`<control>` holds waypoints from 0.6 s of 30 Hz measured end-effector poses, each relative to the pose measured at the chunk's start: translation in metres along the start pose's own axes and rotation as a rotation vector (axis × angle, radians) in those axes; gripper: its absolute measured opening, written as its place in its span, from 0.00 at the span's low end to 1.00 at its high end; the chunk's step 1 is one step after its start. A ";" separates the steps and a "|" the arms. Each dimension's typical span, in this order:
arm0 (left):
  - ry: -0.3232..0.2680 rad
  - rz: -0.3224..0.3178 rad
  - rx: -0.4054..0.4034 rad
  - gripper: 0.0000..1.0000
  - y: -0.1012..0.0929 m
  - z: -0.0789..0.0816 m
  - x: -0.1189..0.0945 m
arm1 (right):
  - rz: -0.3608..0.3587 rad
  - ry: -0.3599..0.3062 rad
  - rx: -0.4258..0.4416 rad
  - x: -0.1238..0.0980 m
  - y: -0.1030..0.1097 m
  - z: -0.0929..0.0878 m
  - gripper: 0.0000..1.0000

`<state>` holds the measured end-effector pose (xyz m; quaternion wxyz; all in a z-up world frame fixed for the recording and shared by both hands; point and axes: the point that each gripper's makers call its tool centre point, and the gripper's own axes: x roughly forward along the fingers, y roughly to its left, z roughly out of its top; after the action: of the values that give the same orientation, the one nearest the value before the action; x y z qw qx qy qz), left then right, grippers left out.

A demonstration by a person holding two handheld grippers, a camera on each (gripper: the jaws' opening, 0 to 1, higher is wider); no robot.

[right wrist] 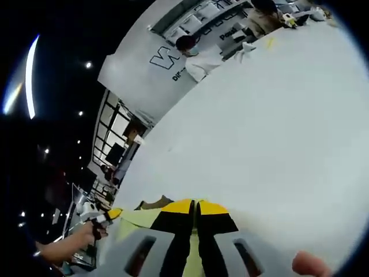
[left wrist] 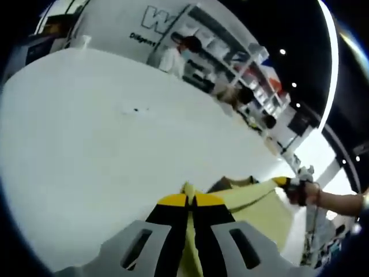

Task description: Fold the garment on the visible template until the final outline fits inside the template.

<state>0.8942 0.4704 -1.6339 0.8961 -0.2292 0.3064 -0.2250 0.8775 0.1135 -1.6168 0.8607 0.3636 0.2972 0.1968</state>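
Left claw (left wrist: 191,200): yellow tips pressed together, clenched on an edge of the pale yellow garment (left wrist: 253,205), which runs down between the jaws and spreads away to the right of the tips. Right claw (right wrist: 195,206): tips likewise closed, yellow cloth (right wrist: 135,218) pinched between them and trailing off to their left. In the left gripper view the other claw (left wrist: 283,182) sits to the right, at the far end of the cloth, held by a hand (left wrist: 301,192); in the right gripper view the opposite claw (right wrist: 111,214) and its hand (right wrist: 91,231) sit to the left. Judgement: the garment's long axis runs claw to claw, held stretched between them and, apparently, lifted off the white worktop (left wrist: 115,144), which lies ahead of both. Neither hand is nearer; both already have it. No template outline can be made out on the worktop. Both claws point forward and downward toward the surface, roughly parallel. People stand at shelving (left wrist: 242,63) beyond the worktop. The coming move probably depends on lowering both ends together.
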 end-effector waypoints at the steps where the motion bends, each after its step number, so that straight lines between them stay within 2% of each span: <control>1: 0.001 0.002 0.000 0.03 0.000 0.000 0.001 | -0.002 0.005 -0.004 0.002 -0.001 0.000 0.00; 5: 0.002 0.005 -0.001 0.03 0.002 0.001 0.008 | -0.013 0.020 -0.012 0.010 -0.009 0.002 0.00; 13: 0.036 0.035 -0.007 0.06 0.015 -0.008 0.025 | -0.051 0.049 -0.020 0.029 -0.029 -0.003 0.00; 16: 0.017 0.033 -0.027 0.08 0.017 -0.004 0.029 | -0.047 0.041 -0.020 0.031 -0.028 -0.002 0.10; 18: 0.020 0.031 -0.030 0.11 0.017 -0.004 0.030 | -0.047 0.045 -0.023 0.033 -0.029 -0.001 0.10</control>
<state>0.9177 0.4666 -1.6593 0.8928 -0.2356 0.3224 -0.2085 0.9047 0.1134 -1.6508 0.8623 0.3419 0.3227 0.1880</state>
